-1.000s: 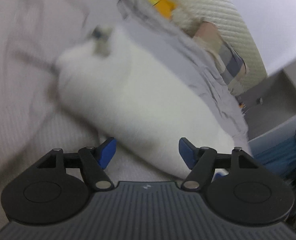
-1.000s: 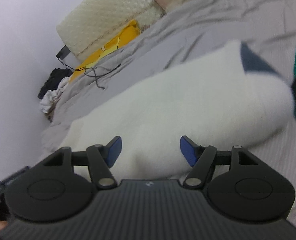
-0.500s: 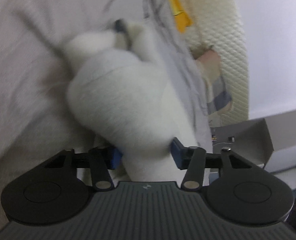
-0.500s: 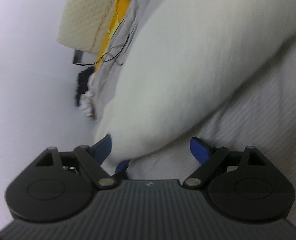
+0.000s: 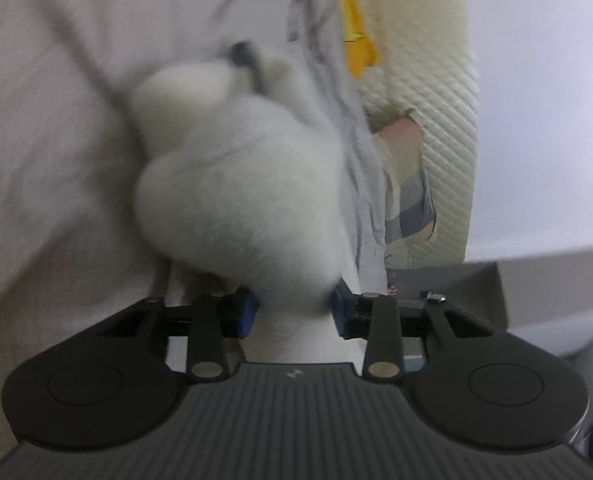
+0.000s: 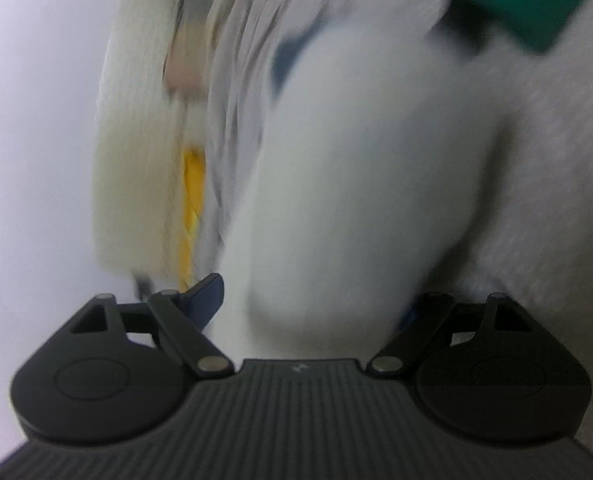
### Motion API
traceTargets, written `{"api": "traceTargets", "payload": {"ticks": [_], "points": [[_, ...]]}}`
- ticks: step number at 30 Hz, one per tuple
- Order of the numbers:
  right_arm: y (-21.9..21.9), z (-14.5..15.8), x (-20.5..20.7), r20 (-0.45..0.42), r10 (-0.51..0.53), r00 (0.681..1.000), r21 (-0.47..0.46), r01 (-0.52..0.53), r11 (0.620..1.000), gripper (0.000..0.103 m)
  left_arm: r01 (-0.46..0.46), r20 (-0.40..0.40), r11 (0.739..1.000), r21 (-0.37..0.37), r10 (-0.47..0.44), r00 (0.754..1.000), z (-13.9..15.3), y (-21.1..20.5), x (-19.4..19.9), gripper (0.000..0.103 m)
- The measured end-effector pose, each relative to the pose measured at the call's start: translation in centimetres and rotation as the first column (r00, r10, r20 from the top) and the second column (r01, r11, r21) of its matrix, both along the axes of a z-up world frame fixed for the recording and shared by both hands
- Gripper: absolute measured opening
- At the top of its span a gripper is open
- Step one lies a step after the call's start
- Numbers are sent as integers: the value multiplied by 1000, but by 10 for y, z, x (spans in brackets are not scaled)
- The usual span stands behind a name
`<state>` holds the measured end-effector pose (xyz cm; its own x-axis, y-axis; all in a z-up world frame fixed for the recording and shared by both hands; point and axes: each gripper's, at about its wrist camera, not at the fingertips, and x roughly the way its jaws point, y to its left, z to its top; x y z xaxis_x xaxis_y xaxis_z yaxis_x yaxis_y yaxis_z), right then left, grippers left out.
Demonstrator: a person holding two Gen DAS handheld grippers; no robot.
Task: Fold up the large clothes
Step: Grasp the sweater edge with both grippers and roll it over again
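The left gripper (image 5: 292,314) had just been closing and was clamped on the fleece (image 5: 240,192). The right gripper (image 6: 312,304) stood wide apart, having just opened, the fleece (image 6: 368,184) bulging between its jaws.

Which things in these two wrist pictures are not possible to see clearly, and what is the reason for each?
- Left wrist view: the far end of the white garment and the dark blue piece there are smeared by motion blur; what that piece is cannot be told.
- Right wrist view: the green object is blurred and cut off by the top edge.
- Left wrist view: the grey box is cut off by the right edge; its contents are hidden.
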<state>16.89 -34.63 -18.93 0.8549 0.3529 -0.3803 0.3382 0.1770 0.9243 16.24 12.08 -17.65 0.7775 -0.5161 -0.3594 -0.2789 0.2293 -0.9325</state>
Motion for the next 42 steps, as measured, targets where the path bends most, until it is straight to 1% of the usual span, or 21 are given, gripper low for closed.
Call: {"api": "traceTargets", "payload": {"ticks": [1, 3, 5, 7, 9, 11, 13, 14, 15, 16, 17, 18, 19, 21, 24, 26, 28, 30, 34, 39, 42], "points": [[-2, 1, -2, -5, -18, 1000, 2, 18, 1000, 86, -6, -19, 1000, -24, 6, 1000, -6, 2, 2, 50], [-1, 5, -5, -8, -39, 999, -38, 39, 998, 86, -18, -45, 999, -48, 16, 999, -13, 4, 3, 65], [3, 9, -2, -11, -32, 999, -72, 31, 997, 86, -27, -71, 999, -36, 25, 997, -17, 4, 5, 72], [1, 11, 1, -13, -30, 999, -109, 28, 994, 86, -35, -68, 999, -28, 33, 997, -19, 4, 7, 72], [-3, 11, 2, -14, -25, 1000, -136, 23, 990, 86, -41, -56, 999, -2, 41, 998, -18, 3, 12, 72], [-8, 7, 5, -34, -12, 999, -174, 6, 985, 85, -54, -52, 998, 21, 55, 997, -18, 4, 18, 72], [-14, 2, 1, -58, -6, 998, -214, -7, 977, 78, -60, -45, 997, 46, 62, 997, -18, 7, 26, 72], [-15, 1, 0, -57, -10, 998, -218, -3, 976, 77, -63, -43, 996, 58, 65, 997, -18, 7, 28, 70], [-14, 1, 1, -58, -12, 998, -227, -2, 974, 71, -63, -38, 995, 76, 66, 997, -17, 5, 30, 64], [-13, 2, 0, -57, -8, 998, -243, -6, 970, 64, -60, -30, 992, 111, 63, 998, -12, 5, 30, 60], [-13, 4, 1, -55, -4, 998, -255, -10, 967, 61, -54, -22, 987, 152, 58, 998, -8, 3, 29, 54], [-12, 5, -2, -51, 0, 999, -266, -14, 964, 56, -53, -15, 982, 179, 57, 998, -4, 1, 31, 48], [-11, 8, -3, -44, 4, 999, -274, -16, 961, 51, -57, -4, 979, 195, 59, 998, -1, -1, 29, 46], [-10, 14, -7, -16, 11, 1000, -287, -15, 958, 47, -63, 20, 973, 224, 60, 998, 7, -3, 26, 40], [-8, 29, -21, 27, 24, 999, -320, -14, 947, 45, -62, 67, 956, 288, 44, 997, 26, -7, 16, 38], [-6, 42, -33, 51, 42, 998, -353, -21, 935, 45, -64, 112, 949, 307, 31, 993, 37, -7, 4, 38], [-7, 55, -47, 67, 64, 996, -366, -35, 930, 45, -57, 148, 944, 326, 9, 989, 49, -8, -7, 38], [-12, 65, -58, 74, 72, 995, -352, -42, 935, 45, -36, 166, 941, 336, -22, 986, 60, -9, -13, 38], [-25, 88, -71, 87, 91, 992, -338, -56, 939, 45, 6, 192, 946, 325, -73, 979, 85, -13, -20, 38], [-53, 118, -59, 121, 82, 989, -323, -39, 946, 45, 52, 220, 937, 345, -134, 966, 120, -39, -8, 38], [-73, 138, -41, 134, 75, 988, -330, -27, 944, 45, 81, 219, 930, 360, -169, 961, 142, -64, 16, 38]]}}
